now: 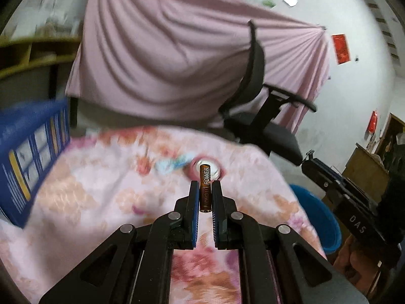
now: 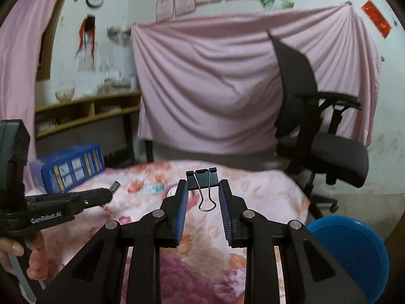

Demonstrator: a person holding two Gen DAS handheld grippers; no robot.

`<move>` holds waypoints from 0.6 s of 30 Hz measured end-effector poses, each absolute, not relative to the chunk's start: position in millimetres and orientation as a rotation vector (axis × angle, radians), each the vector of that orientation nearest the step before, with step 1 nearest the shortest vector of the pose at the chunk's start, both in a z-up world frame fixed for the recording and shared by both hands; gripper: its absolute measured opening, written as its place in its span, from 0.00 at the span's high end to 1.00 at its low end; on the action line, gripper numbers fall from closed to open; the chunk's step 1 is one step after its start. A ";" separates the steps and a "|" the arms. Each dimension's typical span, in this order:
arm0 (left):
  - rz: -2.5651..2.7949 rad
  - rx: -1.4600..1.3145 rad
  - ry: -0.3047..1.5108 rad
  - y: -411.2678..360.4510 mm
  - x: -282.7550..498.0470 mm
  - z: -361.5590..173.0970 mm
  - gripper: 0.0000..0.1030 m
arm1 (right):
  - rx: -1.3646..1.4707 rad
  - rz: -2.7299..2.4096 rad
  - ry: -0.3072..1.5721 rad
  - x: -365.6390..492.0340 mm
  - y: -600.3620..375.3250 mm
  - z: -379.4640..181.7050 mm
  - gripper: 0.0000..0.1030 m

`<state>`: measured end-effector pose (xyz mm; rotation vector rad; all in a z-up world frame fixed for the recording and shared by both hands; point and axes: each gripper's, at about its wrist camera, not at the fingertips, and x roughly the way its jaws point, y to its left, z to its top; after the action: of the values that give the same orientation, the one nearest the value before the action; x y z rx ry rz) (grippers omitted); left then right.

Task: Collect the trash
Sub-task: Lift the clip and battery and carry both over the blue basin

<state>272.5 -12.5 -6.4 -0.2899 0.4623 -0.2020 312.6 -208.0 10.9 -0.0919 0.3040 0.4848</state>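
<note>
Black linkage gripper with silver pivot screws, ribbed blue pads, white "GenRobot.AI" lettering.

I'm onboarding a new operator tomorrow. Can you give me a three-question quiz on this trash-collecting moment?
1. True or false: the left gripper grips a battery.
2. What does the right gripper hold: A a binder clip, B a spoon, C a cup?
3. Fill in: the blue bin sits to the ____ of the flowered cloth in the right wrist view.

Key: 1 true; 2 A; 3 right.
</note>
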 end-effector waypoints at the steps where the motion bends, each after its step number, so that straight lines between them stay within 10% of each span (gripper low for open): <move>1: -0.204 -0.267 0.436 -18.3 268.9 -1.1 0.93 | -0.088 0.476 0.282 309.6 -212.8 13.4 0.78; 18: -0.331 -0.119 0.234 -118.6 269.0 72.4 0.93 | 0.024 0.296 0.045 271.2 -305.0 55.3 0.78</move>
<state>269.0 -118.6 72.4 -0.1185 0.2339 -0.3314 271.2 -305.0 55.3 0.0244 0.0453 0.2957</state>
